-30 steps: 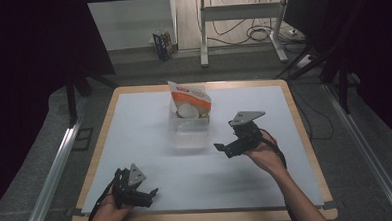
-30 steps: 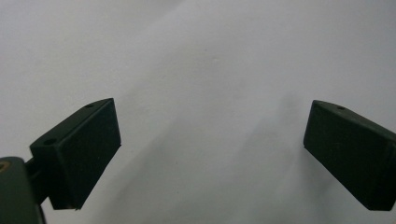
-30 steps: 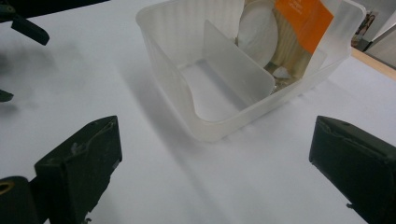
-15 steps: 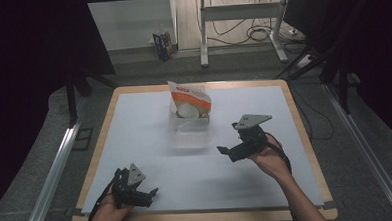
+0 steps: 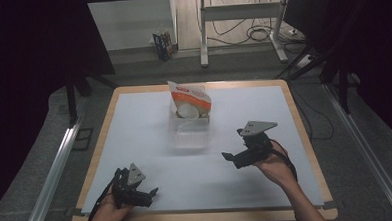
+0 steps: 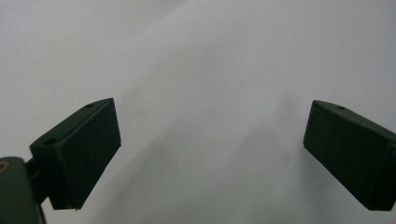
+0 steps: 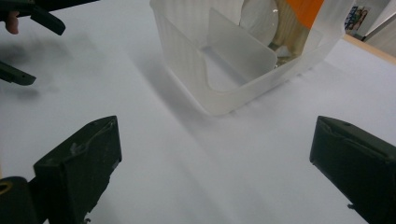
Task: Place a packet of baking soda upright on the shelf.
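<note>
The translucent plastic bin stands near the middle of the white table, toward its far edge, and a dividing wall splits it into two compartments. An orange-and-white packet leans upright in the far compartment, its top rising above the rim; the near compartment appears empty, though the frosted walls make this hard to confirm. In the right gripper view the bin lies ahead of the jaws and slightly right of centre, well apart from them, with the divider and the packet's orange face visible through the open top.

The right gripper is held above the table to the right of the bin and nearer the person, its jaws spread wide and holding nothing; its nose points toward the near-left, a stance that keeps the bin in its camera's sight while leaving the bin free of contact. The left gripper rests low at the near-left corner of the table, jaws likewise wide apart and empty, with bare table between them in the left gripper view; it is parked well away from the bin, presumably to leave the working area to the other hand.
</note>
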The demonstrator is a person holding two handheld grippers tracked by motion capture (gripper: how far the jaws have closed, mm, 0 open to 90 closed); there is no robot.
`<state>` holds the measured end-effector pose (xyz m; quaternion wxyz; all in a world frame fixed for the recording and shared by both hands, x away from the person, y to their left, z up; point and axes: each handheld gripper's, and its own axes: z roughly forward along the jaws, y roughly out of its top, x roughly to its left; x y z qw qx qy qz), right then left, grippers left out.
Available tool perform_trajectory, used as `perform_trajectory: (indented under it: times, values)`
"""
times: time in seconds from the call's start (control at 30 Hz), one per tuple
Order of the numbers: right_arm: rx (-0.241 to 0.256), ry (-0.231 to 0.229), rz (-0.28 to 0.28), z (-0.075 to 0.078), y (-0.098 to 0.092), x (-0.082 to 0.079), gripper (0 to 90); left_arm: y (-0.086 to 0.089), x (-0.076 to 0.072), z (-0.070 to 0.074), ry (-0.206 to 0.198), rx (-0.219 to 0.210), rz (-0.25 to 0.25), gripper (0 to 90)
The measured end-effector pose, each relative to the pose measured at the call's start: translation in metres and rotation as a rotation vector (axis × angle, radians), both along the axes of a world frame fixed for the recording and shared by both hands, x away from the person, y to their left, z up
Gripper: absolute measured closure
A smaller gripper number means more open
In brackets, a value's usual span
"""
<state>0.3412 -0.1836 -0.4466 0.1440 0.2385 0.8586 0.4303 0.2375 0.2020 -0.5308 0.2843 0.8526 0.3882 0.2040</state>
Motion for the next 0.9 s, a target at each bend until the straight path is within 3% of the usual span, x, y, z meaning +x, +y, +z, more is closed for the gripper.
perform_trajectory:
  times: [0.4,0.9]
  values:
    - [-0.002,0.021,-0.021,-0.007,-0.011,-0.01,2.1,0.0,0.0,0.0,-0.001,0.001,-0.001,4.0]
    - [0.017,0.034,-0.081,-0.013,-0.041,-0.032,2.1,-0.001,0.0,0.0,0.0,0.006,-0.002,4.1]
